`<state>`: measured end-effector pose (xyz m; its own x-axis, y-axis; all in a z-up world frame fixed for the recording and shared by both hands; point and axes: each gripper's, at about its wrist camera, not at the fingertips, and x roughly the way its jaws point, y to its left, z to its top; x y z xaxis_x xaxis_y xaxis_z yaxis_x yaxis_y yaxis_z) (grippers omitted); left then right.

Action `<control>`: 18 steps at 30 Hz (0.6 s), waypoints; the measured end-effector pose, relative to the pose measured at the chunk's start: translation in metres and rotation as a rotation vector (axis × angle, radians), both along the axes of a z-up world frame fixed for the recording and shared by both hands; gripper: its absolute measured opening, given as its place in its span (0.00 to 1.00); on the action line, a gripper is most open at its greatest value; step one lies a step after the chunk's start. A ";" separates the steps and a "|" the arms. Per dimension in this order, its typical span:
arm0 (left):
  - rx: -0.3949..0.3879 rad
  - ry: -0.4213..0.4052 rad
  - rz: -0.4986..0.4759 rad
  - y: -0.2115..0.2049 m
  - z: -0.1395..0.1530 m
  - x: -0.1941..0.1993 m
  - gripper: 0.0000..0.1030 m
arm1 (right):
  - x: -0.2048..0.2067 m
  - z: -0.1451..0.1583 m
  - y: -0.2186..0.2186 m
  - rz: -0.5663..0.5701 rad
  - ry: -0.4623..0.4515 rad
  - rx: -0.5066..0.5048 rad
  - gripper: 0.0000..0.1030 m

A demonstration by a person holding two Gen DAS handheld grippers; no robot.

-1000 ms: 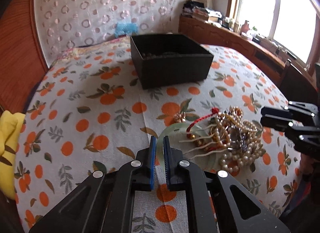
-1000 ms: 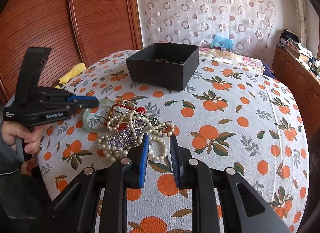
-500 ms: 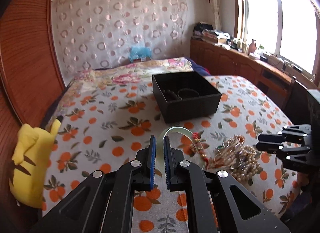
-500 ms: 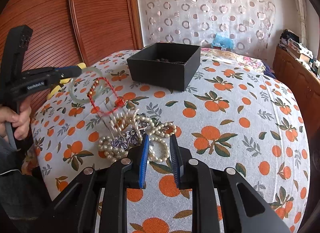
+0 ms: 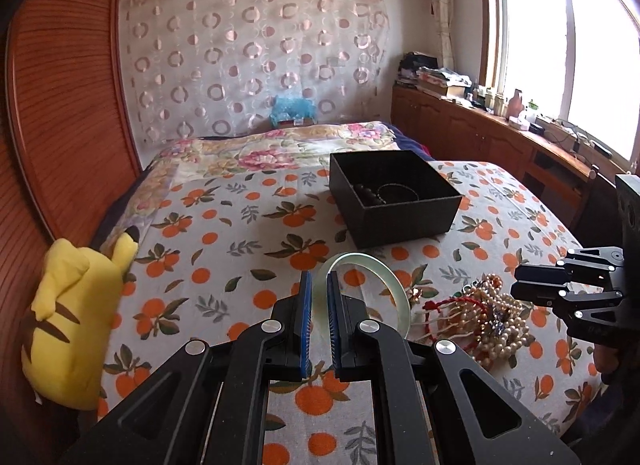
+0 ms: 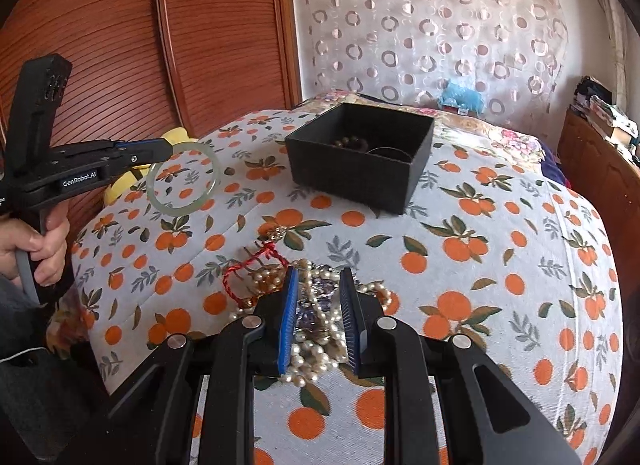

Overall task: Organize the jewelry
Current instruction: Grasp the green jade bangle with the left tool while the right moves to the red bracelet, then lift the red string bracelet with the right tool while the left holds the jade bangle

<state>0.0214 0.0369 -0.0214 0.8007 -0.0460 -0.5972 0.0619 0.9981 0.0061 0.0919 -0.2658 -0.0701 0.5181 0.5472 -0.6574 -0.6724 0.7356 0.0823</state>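
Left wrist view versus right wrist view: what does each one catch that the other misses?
Only the left wrist view shows the bright window and the whole yellow plush toy. Only the right wrist view shows the hand gripping the left tool, and the pale green bangle as a full ring held clear above the bedspread. Both show the black box, the tangled pile of pearls and the bangle pinched in the left tool.

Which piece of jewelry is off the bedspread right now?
The pale green bangle, pinched at its rim by the left gripper and hanging in the air. The pearl strands and red cord lie heaped on the bedspread.
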 end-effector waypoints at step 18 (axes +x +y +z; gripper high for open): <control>-0.023 0.024 -0.002 0.002 -0.016 -0.004 0.07 | 0.007 -0.015 0.038 0.058 0.055 -0.033 0.31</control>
<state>0.0176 0.0392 -0.0370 0.7863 -0.0620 -0.6147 0.0642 0.9978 -0.0186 0.0988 -0.2280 -0.0855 0.4492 0.5528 -0.7019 -0.7091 0.6985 0.0963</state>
